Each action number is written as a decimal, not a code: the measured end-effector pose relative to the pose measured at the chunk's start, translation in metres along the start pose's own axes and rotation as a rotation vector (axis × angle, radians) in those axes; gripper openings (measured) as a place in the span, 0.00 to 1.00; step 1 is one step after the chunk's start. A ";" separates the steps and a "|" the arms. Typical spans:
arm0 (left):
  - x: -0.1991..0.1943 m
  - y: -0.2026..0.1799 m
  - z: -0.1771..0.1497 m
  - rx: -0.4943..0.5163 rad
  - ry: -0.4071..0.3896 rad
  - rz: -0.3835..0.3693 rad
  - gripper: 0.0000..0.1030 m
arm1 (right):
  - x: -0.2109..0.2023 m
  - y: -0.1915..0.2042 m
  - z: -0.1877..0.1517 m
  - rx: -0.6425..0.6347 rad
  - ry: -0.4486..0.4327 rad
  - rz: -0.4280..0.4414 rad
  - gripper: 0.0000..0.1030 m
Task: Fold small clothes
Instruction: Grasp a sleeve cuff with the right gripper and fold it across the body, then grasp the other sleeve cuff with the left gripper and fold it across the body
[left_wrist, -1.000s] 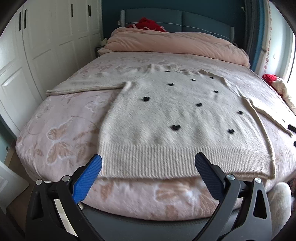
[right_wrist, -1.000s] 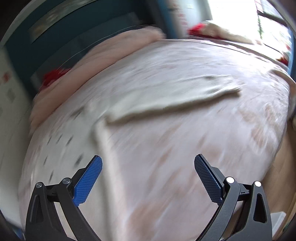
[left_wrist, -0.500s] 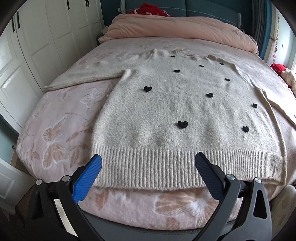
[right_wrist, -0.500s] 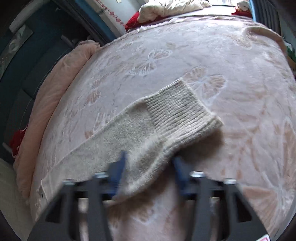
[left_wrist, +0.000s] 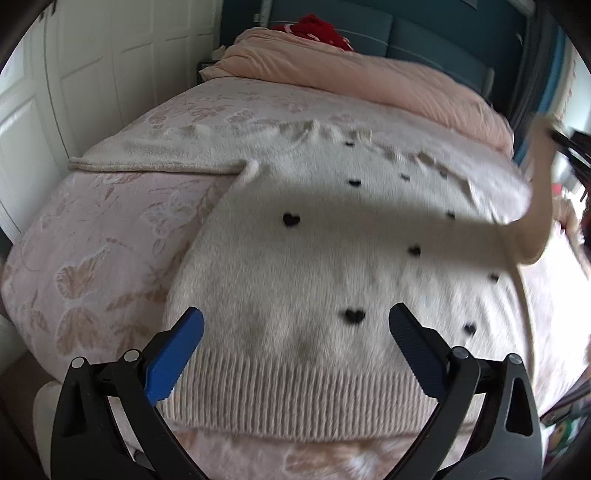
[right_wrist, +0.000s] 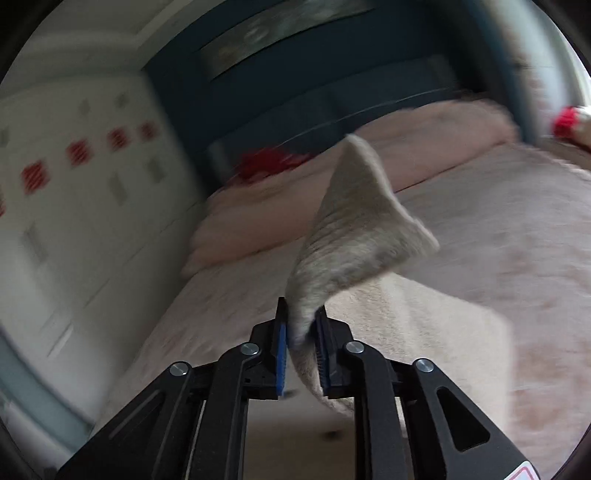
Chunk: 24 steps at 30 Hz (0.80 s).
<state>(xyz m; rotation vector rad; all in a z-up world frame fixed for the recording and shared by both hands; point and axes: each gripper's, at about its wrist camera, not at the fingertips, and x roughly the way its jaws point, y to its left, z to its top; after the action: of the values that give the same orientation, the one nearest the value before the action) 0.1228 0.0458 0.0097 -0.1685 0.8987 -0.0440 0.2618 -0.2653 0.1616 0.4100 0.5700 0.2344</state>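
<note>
A cream knit sweater (left_wrist: 314, 258) with small black hearts lies flat on the pink bed (left_wrist: 92, 240), ribbed hem nearest me. My left gripper (left_wrist: 295, 347) hangs open just above the hem, with nothing between its blue pads. The sweater's right sleeve (left_wrist: 535, 221) is lifted off the bed at the right edge of the left wrist view. In the right wrist view my right gripper (right_wrist: 301, 317) pinches that sleeve's ribbed cuff (right_wrist: 354, 229), which stands up in front of it. The jaws are opening slightly, with the knit still between the pads. The left sleeve (left_wrist: 155, 162) lies stretched out flat.
A rolled pink duvet (left_wrist: 369, 81) and a red item (left_wrist: 317, 29) lie at the head of the bed against a blue headboard (left_wrist: 424, 40). White wardrobe doors (left_wrist: 92, 74) stand close along the bed's left side. The right wrist view is motion-blurred.
My right gripper went from wide open to gripping the right sleeve's cuff and has lifted it off the bed. My left gripper moved in over the hem, still open.
</note>
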 end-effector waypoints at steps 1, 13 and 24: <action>0.001 0.004 0.004 -0.021 -0.003 -0.012 0.95 | 0.026 0.025 -0.012 -0.029 0.053 0.043 0.31; 0.095 0.012 0.126 -0.205 0.043 -0.295 0.95 | 0.009 -0.047 -0.136 0.229 0.220 -0.115 0.47; 0.247 -0.019 0.169 -0.481 0.172 -0.241 0.38 | 0.019 -0.150 -0.148 0.647 0.096 -0.097 0.09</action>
<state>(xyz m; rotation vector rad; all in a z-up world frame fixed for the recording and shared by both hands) 0.4096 0.0216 -0.0752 -0.7306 1.0464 -0.0663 0.2091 -0.3466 -0.0265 0.9981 0.7547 -0.0327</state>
